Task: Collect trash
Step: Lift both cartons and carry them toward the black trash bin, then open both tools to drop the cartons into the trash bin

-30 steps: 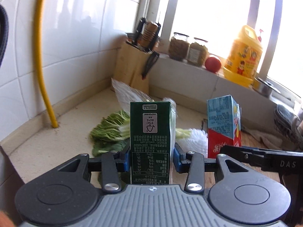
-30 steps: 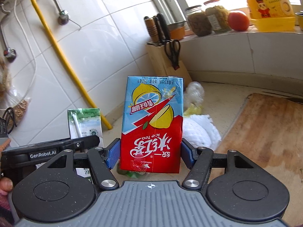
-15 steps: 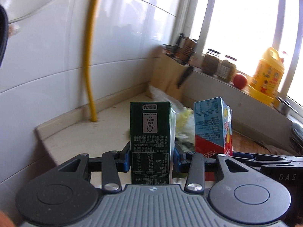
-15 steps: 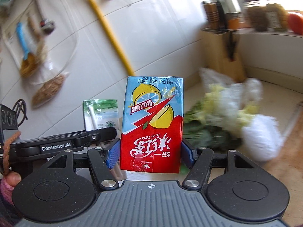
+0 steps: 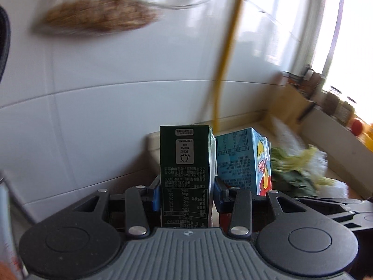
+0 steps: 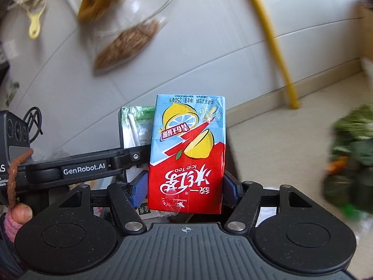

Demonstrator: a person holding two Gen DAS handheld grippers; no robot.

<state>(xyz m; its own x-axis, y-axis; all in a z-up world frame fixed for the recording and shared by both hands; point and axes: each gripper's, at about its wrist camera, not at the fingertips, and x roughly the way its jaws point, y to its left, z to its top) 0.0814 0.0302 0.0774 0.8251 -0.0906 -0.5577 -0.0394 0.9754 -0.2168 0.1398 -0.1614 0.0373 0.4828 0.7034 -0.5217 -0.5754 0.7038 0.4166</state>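
A dark green drink carton [image 5: 185,175] stands upright between the blue pads of my left gripper [image 5: 186,197], which is shut on it. Just to its right in the left wrist view is the red and blue ice tea carton [image 5: 242,161]. In the right wrist view that ice tea carton [image 6: 187,154] fills the centre, and my right gripper [image 6: 186,190] is shut on it. The green carton [image 6: 136,126] shows behind it on the left, held in the left gripper's black body [image 6: 77,168]. Both cartons are held in the air beside each other.
White tiled wall [image 5: 116,93] is close ahead, with a yellow pipe [image 6: 271,42] running down to the counter [image 6: 279,144]. A clear bag of brown grains [image 6: 126,44] hangs on the wall. Leafy greens in plastic [image 5: 298,165] lie right; knife block and jars stand far right.
Both grippers have swung left with their cartons, away from the window and greens and toward the tiled wall. The hanging bag has come into view. Both grips are unchanged.
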